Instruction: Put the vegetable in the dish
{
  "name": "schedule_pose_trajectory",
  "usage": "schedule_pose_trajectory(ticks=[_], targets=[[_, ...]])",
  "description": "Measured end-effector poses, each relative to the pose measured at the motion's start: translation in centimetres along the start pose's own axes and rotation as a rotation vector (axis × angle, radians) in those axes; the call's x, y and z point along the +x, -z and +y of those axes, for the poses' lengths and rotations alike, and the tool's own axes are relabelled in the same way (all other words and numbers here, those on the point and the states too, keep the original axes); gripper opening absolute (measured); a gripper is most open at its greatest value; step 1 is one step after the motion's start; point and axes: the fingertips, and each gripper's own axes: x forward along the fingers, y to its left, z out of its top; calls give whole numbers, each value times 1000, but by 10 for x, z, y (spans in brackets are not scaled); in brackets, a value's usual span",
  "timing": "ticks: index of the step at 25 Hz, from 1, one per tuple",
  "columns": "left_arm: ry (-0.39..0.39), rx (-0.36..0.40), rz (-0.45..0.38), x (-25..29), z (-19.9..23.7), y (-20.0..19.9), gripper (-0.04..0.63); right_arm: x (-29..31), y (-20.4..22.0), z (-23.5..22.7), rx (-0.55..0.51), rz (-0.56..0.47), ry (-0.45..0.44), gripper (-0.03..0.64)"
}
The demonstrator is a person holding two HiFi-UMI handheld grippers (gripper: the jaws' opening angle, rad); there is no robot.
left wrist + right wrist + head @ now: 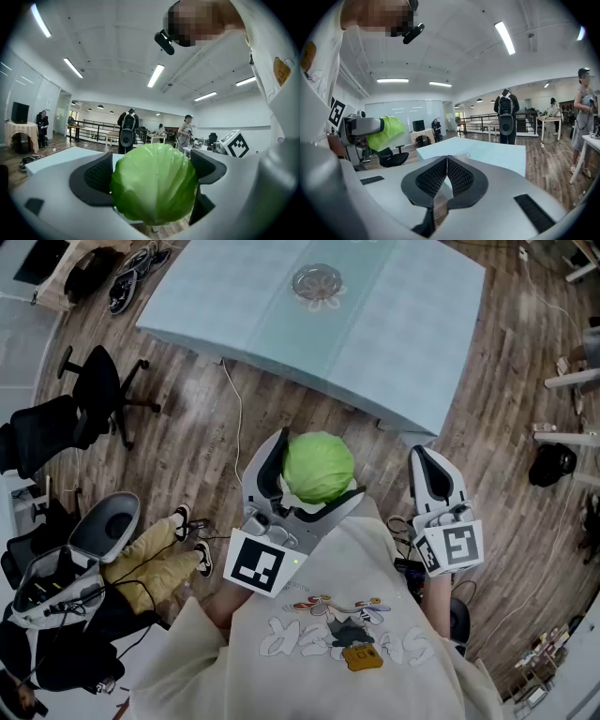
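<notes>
Closest to you, both grippers are up against your cream shirt [347, 634], each with its marker cube [256, 563] facing the head camera. Your left gripper [152, 171] has its fingers [96, 176] spread about as wide as they go, clamped on either side of a round green cabbage [319, 467]. The dark pads touch the cabbage on both flanks, and it fills the whole gap. So the vegetable is in the air, held over the wood floor [202, 451], on your side of the surface's near edge.

Your right gripper [436, 474] sits just beside it to the right. Its fingers [461, 178] are pressed together, nothing between them.

Further out is the pale blue surface [394, 343]. A clear glass dish [317, 282] sits on it close to the far edge, roughly midway along, well apart from the cabbage.

Off to the left on the floor there's a black office chair [103, 385]. In the left gripper view, a person with a backpack [127, 131] stands beyond the surface.
</notes>
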Motion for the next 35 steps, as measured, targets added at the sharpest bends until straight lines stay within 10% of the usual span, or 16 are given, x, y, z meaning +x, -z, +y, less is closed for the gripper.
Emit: schedule_pose_trajectory(ticks=[23, 35], targets=[[71, 25, -35, -203, 76, 39, 528, 20, 10, 229, -40, -17, 53, 23], [72, -56, -47, -215, 105, 41, 528, 35, 4, 254, -65, 9, 72, 23]])
